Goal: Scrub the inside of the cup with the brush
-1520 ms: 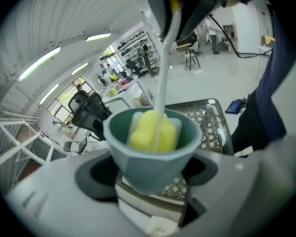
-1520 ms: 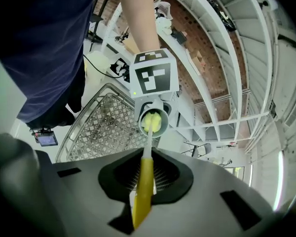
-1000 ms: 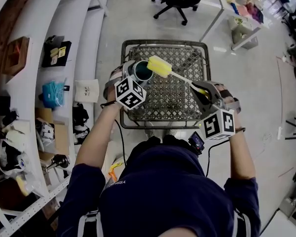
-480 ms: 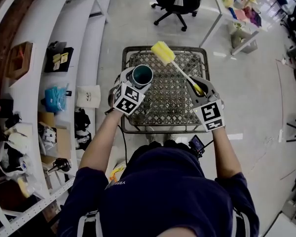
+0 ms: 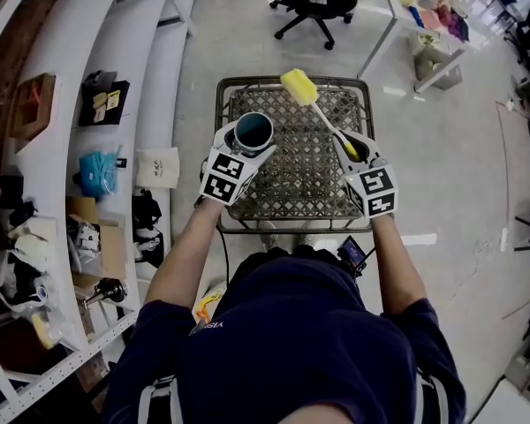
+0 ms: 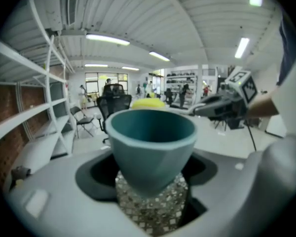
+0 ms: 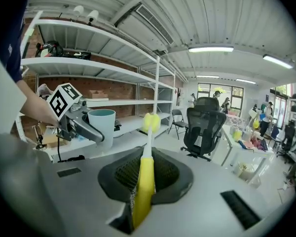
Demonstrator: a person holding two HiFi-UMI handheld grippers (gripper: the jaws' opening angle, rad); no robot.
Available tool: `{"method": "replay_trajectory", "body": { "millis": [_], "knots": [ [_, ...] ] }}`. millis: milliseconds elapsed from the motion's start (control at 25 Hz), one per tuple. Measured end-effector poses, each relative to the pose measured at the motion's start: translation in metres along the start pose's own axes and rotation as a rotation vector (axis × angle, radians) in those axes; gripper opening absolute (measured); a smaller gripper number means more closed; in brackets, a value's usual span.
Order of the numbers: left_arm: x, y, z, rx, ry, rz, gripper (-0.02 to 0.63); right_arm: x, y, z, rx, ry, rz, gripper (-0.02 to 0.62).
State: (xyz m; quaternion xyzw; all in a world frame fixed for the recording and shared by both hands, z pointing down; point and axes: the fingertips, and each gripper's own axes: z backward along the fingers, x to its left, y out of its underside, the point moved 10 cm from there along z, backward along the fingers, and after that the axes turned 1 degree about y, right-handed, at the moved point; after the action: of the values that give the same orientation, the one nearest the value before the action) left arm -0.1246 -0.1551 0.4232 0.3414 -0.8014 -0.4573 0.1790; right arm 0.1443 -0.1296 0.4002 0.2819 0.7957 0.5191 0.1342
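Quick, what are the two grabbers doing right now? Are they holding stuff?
Left gripper: closed on the teal cup.
Right gripper: closed on the handle of the yellow brush.

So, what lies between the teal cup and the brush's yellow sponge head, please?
Nothing; head view shows a bare gap from cup to sponge over mesh table.

Person: dark navy short-sleeved top (image 5: 300, 343), pale print at chest. Left gripper (image 5: 250, 141), right gripper (image 5: 356, 150): grey shells, white cubes (image 5: 227, 177) printed with black square markers. Black cable (image 5: 223, 247) is attached.
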Motion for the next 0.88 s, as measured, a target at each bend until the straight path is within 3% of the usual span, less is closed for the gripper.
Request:
{"method": "replay_trajectory", "body": {
  "millis": [880],
  "knots": [
    [-0.031,-0.011,-0.019,0.006,0.063,-0.023,0.367,-0.014,0.019,0.002,0.019,-0.028,-0.079,0.032]
  ]
}}
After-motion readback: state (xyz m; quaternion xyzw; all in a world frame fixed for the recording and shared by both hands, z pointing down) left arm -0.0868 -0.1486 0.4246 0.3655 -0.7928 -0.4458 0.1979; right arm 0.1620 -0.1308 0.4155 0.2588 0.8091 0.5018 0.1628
